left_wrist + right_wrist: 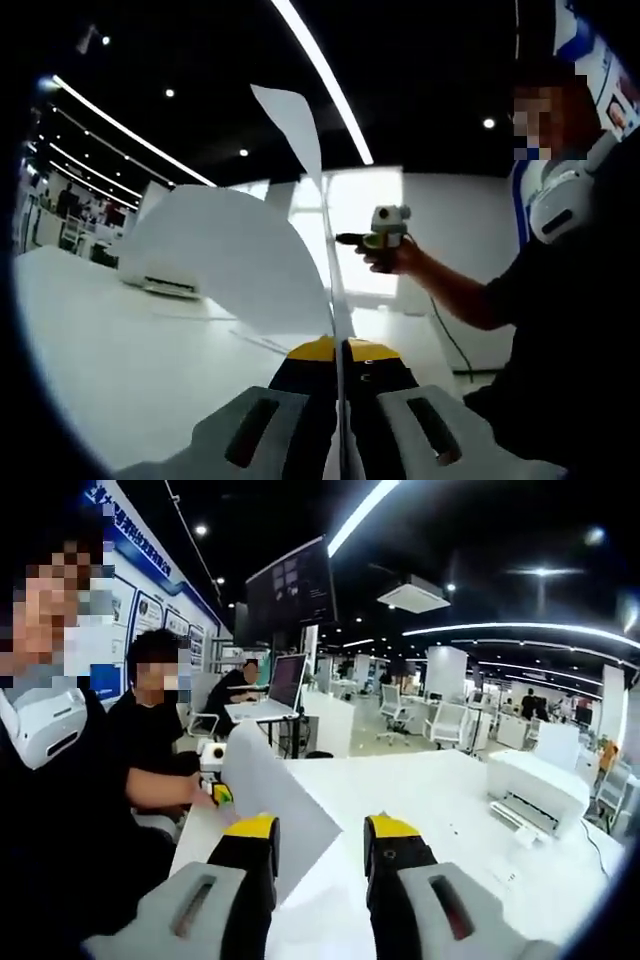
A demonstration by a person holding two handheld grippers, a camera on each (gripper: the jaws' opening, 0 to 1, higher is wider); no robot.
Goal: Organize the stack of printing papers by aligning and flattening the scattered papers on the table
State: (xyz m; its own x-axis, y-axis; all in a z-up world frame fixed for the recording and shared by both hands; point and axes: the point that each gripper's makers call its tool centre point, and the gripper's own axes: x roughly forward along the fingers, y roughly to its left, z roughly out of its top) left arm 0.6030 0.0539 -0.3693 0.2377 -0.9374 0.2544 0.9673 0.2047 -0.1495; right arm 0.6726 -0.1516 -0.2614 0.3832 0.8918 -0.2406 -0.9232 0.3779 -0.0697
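My left gripper point(343, 350) is shut on white printing papers point(225, 255), which stand up from its yellow-tipped jaws, seen almost edge-on. One sheet curls away to the left and another sheet's corner point(292, 118) pokes up higher. Beyond the papers, a person's hand holds my right gripper point(352, 238) in the air, apart from them. In the right gripper view, my right gripper point(322, 830) stands open. The held paper point(275, 795) slants up from the left gripper point(216, 782), and its near corner reaches into the gap between the right jaws, behind the left one.
The white table point(110, 350) stretches to the left, with a white printer point(165, 282) at its far side; the same printer point(535, 788) sits on the table point(420, 785) at the right. People sit close by, one at a laptop point(280, 690).
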